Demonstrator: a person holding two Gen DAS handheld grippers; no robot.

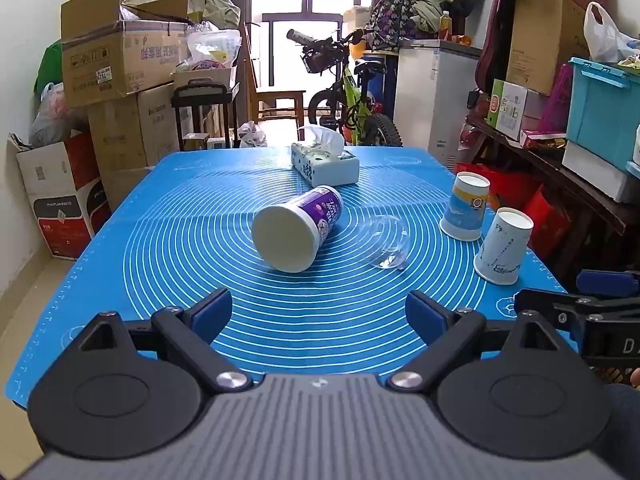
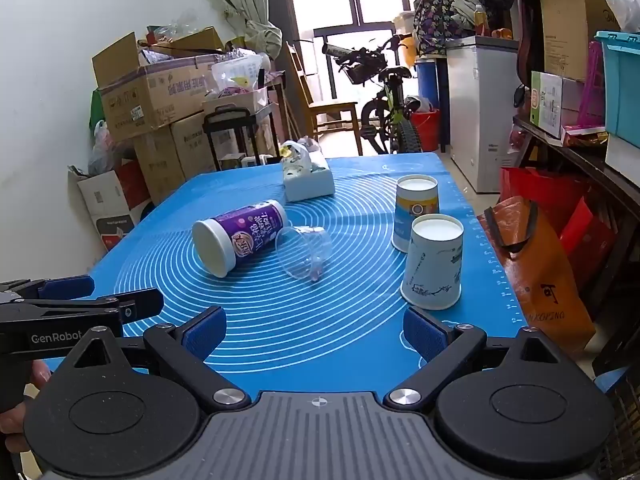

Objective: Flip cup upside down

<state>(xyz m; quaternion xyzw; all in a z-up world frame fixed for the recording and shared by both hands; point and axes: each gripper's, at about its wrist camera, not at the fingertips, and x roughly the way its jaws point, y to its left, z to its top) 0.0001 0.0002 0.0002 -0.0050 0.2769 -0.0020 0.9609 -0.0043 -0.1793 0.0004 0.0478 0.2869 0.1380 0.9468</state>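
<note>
**Purple cup and clear cup both lying down, nothing grabbed so far**

The purple cup (image 1: 298, 232) is on its side about mid-table on the blue mat (image 1: 160, 240), flat white end facing the cameras. Just beside it, possibly touching (can't tell), is a clear plastic cup (image 2: 304, 252), also tipped over. Off to the right, two paper cups, the yellow-banded paper cup (image 2: 416, 212) and the white paper cup (image 2: 434, 262), already stand mouth-down, so I'd guess those are done. A tissue box (image 1: 324, 162) sits further back.

The left gripper (image 1: 320, 312) and right gripper (image 2: 316, 330) both hover at the near edge of the table with jaws spread wide and nothing between them. So to me this is the approach stage: pick a cup, go get it.

The next move probably means reaching in toward one of the fallen cups, closing across its side wall, then rotating it so the mouth lands on the mat. The clear one looks flimsy, so squeeze gently. The purple one could roll if nudged first.
</note>
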